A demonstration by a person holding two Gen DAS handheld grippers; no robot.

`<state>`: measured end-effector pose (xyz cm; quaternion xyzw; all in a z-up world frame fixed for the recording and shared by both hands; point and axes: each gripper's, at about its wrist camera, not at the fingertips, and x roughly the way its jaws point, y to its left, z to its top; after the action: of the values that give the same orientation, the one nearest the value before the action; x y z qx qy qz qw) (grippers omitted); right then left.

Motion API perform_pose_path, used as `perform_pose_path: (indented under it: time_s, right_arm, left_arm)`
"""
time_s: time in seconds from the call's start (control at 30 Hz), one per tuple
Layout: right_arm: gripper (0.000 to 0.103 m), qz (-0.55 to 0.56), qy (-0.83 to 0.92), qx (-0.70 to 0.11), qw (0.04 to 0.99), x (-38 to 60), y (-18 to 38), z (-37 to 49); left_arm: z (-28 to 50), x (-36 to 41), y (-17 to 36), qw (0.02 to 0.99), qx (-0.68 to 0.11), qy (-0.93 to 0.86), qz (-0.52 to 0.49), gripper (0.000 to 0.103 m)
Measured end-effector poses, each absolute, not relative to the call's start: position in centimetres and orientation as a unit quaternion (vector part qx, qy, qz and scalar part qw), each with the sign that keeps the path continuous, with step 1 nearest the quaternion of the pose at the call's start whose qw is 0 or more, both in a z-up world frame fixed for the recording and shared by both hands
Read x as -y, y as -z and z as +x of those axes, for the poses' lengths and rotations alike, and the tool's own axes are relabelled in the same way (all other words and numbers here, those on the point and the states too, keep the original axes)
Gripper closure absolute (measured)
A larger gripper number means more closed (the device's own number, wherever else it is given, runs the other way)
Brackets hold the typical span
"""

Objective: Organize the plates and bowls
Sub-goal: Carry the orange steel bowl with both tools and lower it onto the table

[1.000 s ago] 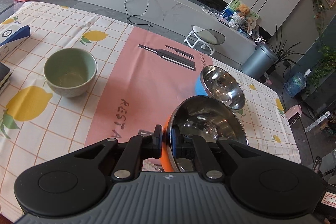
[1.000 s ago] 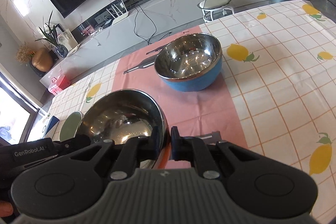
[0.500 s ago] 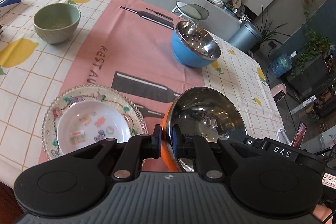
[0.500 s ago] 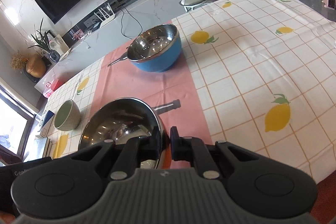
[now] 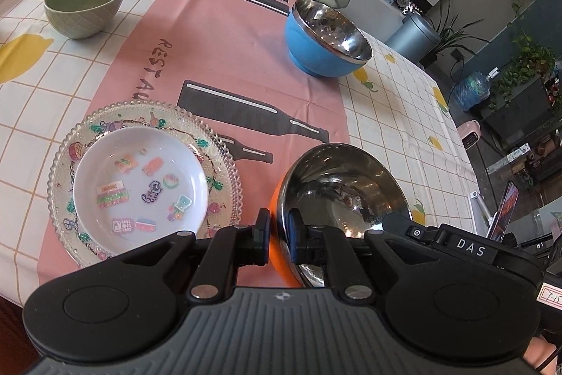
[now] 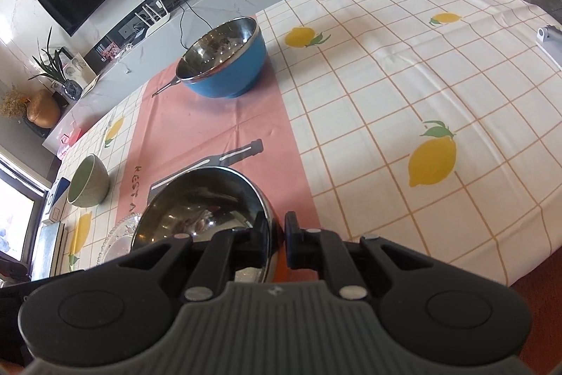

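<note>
Through the left wrist camera I see my left hand-held gripper (image 5: 279,236) pinched narrow on the near rim of a steel-lined bowl with an orange outside (image 5: 342,188), one finger outside the wall and one inside. The orange bowl is tilted and sits at the near edge of the counter (image 5: 397,115), which wears a checked lemon-print cloth with a pink runner. Just left of it lies a beaded clear glass plate (image 5: 224,146) with a small white sticker-patterned dish (image 5: 140,181) resting in its middle. Farther back on the runner stands a blue bowl with a steel lining (image 5: 325,39), and a pale green ceramic bowl (image 5: 84,4) sits well apart at the far left. The body of the other tool pokes in at the bowl's right side.

Through the right wrist camera, my right hand-held gripper (image 6: 277,243) is likewise clamped narrow on the orange bowl (image 6: 203,202), gripping its right rim. The glass plate (image 6: 121,231) peeks out to the left behind the bowl. The blue bowl (image 6: 224,58) stands upright farther along the runner, the green bowl (image 6: 87,181) off to the left, and the counter (image 6: 404,76) stretches away to the right.
</note>
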<state>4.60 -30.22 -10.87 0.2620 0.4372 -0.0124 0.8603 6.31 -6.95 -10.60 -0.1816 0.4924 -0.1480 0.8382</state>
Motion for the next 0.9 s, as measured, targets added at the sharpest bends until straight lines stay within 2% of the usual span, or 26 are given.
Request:
perform_pose_path:
  time_s: [0.8,0.87,0.9]
  right_arm:
    - [0.096,0.245,0.042,-0.435,0.865,31.7,11.6,6.2]
    - [0.091,0.249,0.038,-0.434,0.865,31.7,11.6,6.2]
    - [0.090,0.251,0.036,-0.434,0.865,31.7,11.5,6.2]
  left_arm:
    - [7.6,9.5,10.7,0.841,-0.485,0.168,-0.172,0.090]
    - [7.7,9.5,10.6,0.841,-0.484,0.169,-0.172,0.085]
    - [7.6,9.5,10.5,0.842,-0.482,0.170,-0.172,0.079]
